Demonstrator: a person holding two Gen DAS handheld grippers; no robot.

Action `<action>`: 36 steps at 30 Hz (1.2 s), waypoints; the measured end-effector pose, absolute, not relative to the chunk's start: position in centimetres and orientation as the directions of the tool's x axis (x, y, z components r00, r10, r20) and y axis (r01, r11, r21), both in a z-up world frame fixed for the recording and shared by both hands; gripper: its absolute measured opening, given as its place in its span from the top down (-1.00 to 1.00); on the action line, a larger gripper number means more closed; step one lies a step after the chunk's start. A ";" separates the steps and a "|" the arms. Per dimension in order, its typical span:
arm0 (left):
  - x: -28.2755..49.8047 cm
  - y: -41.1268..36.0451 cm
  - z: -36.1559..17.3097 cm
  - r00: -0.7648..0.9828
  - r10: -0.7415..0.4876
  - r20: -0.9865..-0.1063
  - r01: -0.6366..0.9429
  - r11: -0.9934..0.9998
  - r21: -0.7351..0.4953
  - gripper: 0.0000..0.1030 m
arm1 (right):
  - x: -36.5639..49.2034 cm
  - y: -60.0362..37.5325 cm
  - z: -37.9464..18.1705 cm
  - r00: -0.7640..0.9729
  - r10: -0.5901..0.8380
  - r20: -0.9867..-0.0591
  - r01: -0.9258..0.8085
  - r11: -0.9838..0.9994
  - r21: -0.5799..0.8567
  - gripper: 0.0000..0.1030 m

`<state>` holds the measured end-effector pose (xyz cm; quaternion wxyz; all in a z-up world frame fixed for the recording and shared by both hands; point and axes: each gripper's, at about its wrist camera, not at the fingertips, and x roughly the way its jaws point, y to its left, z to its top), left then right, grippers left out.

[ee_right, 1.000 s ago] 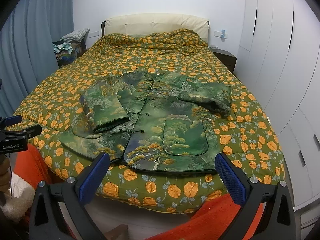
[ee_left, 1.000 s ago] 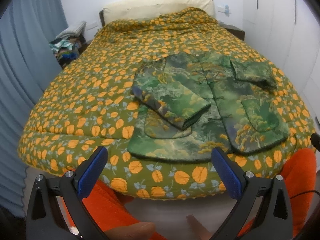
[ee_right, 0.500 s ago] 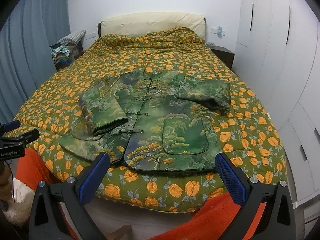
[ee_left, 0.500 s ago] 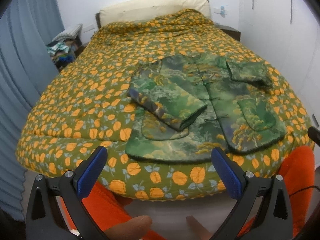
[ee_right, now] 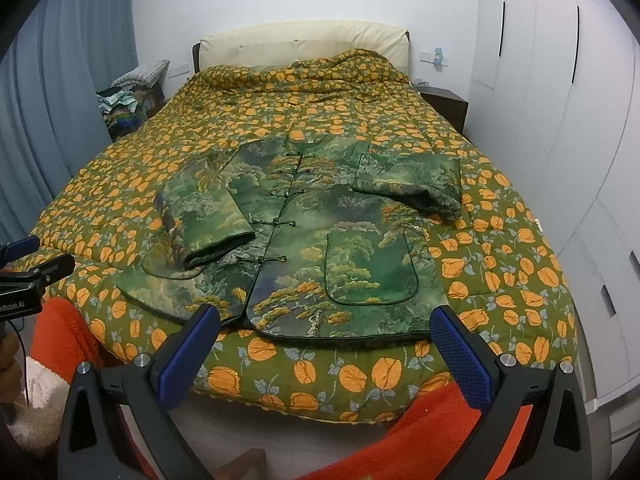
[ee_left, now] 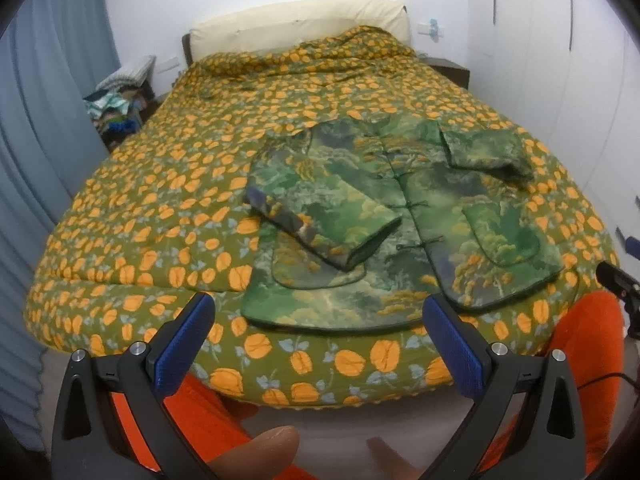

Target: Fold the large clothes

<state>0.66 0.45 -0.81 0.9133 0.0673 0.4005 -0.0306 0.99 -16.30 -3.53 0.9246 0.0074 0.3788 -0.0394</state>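
The jacket [ee_right: 320, 240] lies flat and face up on the quilt [ee_right: 500, 272], buttoned down the front, straight ahead of both pairs of fingers and well beyond their tips. Its collar points away toward the headboard [ee_right: 304, 46] and its hem runs along the near edge of the bed, so its long axis runs away from the fingers, collar far and hem near. Both sleeves are already folded in over the body: the one ahead of the left gripper [ee_left: 320, 344] lies slanted across the chest with its cuff toward the front placket, and the one ahead of the right gripper [ee_right: 326, 346] is doubled across the shoulder. That seems to be the first stage done; what is left, I judge, is bringing the sides or the hem up over the body to make a compact packet. Neither gripper touches the cloth. Both hang off the foot of the bed with fingers spread wide and nothing between them, the hem lying just past the tips in each wrist view.
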 end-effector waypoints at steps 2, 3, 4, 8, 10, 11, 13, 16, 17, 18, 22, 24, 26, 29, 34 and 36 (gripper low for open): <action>0.7 0.4 -1.0 0.674 0.000 -0.739 0.113 0.988 0.103 -1.00 | 1.0 -16.2 -3.7 0.708 -0.065 -0.703 0.077 0.997 -0.014 -1.00; 0.7 0.3 -1.0 0.670 -0.002 -0.742 0.117 0.988 0.103 -1.00 | 1.0 -16.3 -3.7 0.709 -0.063 -0.703 0.078 0.997 -0.011 -1.00; 0.7 0.3 -1.0 0.668 -0.005 -0.744 0.120 0.988 0.102 -1.00 | 1.0 -16.2 -3.7 0.709 -0.063 -0.702 0.079 0.997 -0.010 -1.00; 0.7 0.2 -1.0 0.671 -0.008 -0.742 0.126 0.987 0.104 -1.00 | 0.9 -16.5 -3.5 0.715 -0.066 -0.696 0.089 0.996 -0.003 -1.00; 0.6 0.2 -1.0 0.671 -0.012 -0.742 0.129 0.987 0.101 -1.00 | 0.9 -16.5 -3.4 0.716 -0.069 -0.695 0.094 0.996 -0.001 -1.00; 0.6 0.2 -1.0 0.670 -0.010 -0.743 0.129 0.986 0.103 -1.00 | 0.9 -16.6 -3.4 0.716 -0.070 -0.695 0.096 0.995 -0.001 -1.00; 0.6 0.2 -1.0 0.668 -0.009 -0.744 0.130 0.986 0.105 -1.00 | 0.9 -16.7 -3.4 0.714 -0.070 -0.696 0.098 0.995 0.001 -1.00; 0.4 0.1 -1.1 0.667 -0.010 -0.745 0.133 0.985 0.106 -1.00 | 0.9 -16.7 -3.5 0.710 -0.066 -0.701 0.094 0.996 0.002 -1.00; 0.4 0.1 -1.0 0.668 -0.009 -0.744 0.134 0.985 0.108 -1.00 | 0.9 -16.6 -3.6 0.708 -0.065 -0.703 0.093 0.996 0.001 -1.00; 0.4 0.1 -1.0 0.669 -0.008 -0.743 0.133 0.985 0.109 -1.00 | 0.9 -16.5 -3.6 0.707 -0.065 -0.704 0.091 0.996 0.000 -1.00; 0.2 0.1 -0.9 0.678 -0.018 -0.735 0.138 0.985 0.103 -1.00 | 0.9 -16.5 -3.6 0.710 -0.067 -0.701 0.092 0.996 -0.002 -0.99; 0.2 0.1 -0.9 0.678 -0.020 -0.734 0.140 0.985 0.102 -1.00 | 0.8 -16.5 -3.5 0.716 -0.074 -0.694 0.098 0.995 -0.005 -0.99; 0.2 0.1 -0.9 0.677 -0.021 -0.735 0.142 0.984 0.103 -1.00 | 0.8 -16.6 -3.4 0.720 -0.079 -0.689 0.105 0.994 -0.004 -0.99; 0.3 -0.2 -0.9 0.674 -0.021 -0.738 0.147 0.983 0.106 -1.00 | 0.9 -16.9 -3.4 0.712 -0.076 -0.698 0.116 0.993 0.010 -0.99; 0.3 -0.3 -1.1 0.673 -0.015 -0.739 0.147 0.983 0.114 -1.00 | 0.8 -17.1 -3.4 0.708 -0.079 -0.701 0.122 0.992 0.011 -0.99; 0.3 -0.3 -1.1 0.673 -0.018 -0.739 0.148 0.983 0.111 -1.00 | 0.8 -17.0 -3.3 0.710 -0.079 -0.700 0.122 0.992 0.011 -0.99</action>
